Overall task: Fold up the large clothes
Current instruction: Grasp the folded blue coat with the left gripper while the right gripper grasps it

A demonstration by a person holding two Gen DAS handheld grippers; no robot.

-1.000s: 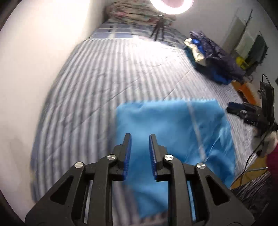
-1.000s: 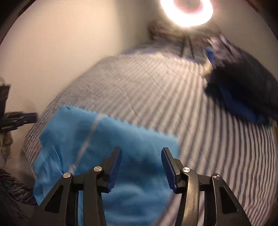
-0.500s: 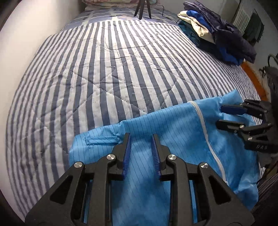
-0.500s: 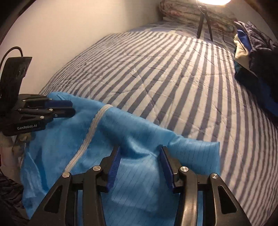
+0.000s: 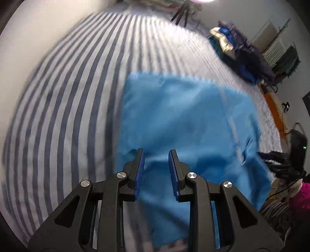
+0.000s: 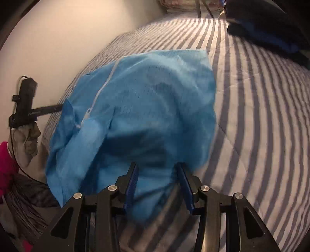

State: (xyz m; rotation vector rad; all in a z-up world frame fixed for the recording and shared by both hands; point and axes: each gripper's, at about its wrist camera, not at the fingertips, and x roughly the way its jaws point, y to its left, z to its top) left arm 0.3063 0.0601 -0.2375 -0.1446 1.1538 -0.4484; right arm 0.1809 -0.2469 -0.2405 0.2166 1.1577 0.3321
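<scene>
A large bright blue garment (image 5: 184, 116) with a pale zip strip (image 6: 104, 85) spreads out, billowing and blurred, over the striped bed (image 5: 67, 97). Its near edge runs up between the blue pads of my left gripper (image 5: 156, 168) and hangs below them. In the right wrist view that left gripper (image 6: 61, 106) pinches a raised corner of the garment (image 6: 145, 106). My right gripper (image 6: 158, 174) has a thick bunch of the near edge between its pads, and the cloth hangs under it. In the left wrist view the right gripper (image 5: 265, 157) sits at the garment's right corner.
A pile of dark and blue clothes (image 5: 242, 52) lies at the bed's far right, also in the right wrist view as a dark pile (image 6: 271, 33). A tripod (image 5: 181, 14) stands near the head. A wall (image 6: 58, 38) runs along the left. A gloved hand (image 6: 25, 139) and pink sleeve (image 6: 5, 164) show.
The garment has swung out and now reaches farther up the bed, puffed with air. Both grippers have dropped lower with its near edge, and both views are blurred by motion.
</scene>
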